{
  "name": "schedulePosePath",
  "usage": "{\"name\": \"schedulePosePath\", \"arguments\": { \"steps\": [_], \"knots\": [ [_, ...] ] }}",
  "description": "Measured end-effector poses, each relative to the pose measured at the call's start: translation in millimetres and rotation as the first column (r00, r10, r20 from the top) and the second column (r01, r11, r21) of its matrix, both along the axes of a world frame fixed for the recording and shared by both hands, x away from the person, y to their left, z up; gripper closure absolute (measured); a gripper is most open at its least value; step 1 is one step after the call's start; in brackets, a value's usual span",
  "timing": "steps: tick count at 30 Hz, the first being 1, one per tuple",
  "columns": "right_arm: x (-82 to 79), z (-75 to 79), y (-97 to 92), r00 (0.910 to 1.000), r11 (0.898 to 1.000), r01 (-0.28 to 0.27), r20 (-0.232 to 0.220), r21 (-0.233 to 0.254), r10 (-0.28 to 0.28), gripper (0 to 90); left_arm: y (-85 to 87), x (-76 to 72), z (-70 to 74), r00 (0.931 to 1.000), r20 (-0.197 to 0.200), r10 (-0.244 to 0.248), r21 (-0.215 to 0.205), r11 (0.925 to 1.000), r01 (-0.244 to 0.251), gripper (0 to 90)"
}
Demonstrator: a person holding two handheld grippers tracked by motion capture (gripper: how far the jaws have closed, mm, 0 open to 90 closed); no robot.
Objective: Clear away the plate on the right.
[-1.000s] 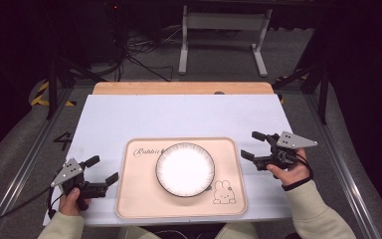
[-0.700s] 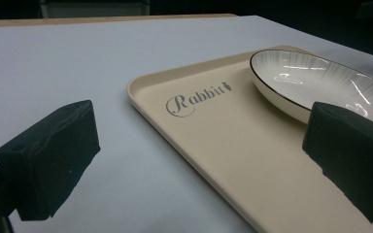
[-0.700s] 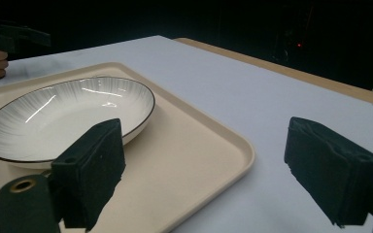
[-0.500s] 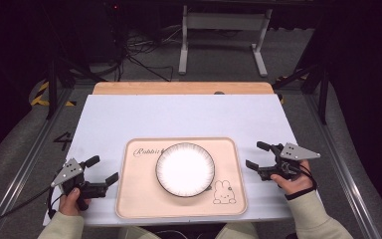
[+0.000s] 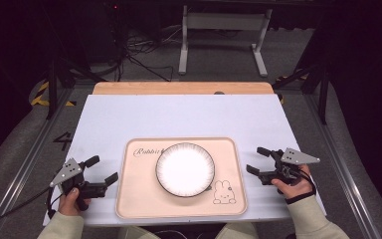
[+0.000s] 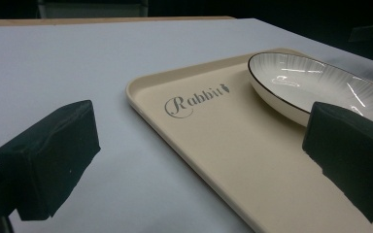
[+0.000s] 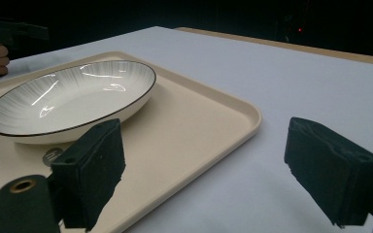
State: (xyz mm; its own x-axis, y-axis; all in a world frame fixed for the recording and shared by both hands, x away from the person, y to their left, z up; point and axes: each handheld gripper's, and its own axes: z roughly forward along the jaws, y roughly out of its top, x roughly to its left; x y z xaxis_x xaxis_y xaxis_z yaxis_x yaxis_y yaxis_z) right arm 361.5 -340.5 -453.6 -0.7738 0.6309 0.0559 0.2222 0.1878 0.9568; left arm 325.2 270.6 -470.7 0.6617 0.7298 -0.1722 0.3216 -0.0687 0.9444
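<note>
Could tip the plate (image 5: 184,169) or make it slide if only one side of the tray (image 5: 134,199) gets lifted, since the plate just sits loose on top. Could also slip off the tray's thin edge if the pinch is too shallow, and then plate and tray would bang down on the table (image 5: 179,114). Best to go slow and lift both sides together. Tray lying flat in the middle of the near part of the white table, with the round white plate resting on it, a bit toward the far side. Left gripper (image 5: 101,172) down by the tray's left edge, just beside it, jaws wide apart, nothing between them. Right gripper (image 5: 256,160) down by the tray's right edge, close but not touching, jaws wide apart too and holding nothing. In the left gripper view, the tray's rounded corner and the word printed on it lying ahead between the two black jaws. In the right gripper view, the tray's corner also ahead between the jaws, plate just behind.
</note>
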Motion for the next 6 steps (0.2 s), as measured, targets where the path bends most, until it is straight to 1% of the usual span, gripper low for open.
{"name": "schedulePosePath", "arguments": {
  "steps": [6],
  "knots": [
    [-0.7, -0.2, 1.7, 1.0, 1.0, -0.004, 0.006, -0.018, 0.004, 12.8, 0.1, 0.0, 0.3, 1.0, -0.002, -0.007, 0.007, 1.0, 0.007, 0.4]
  ]
}}
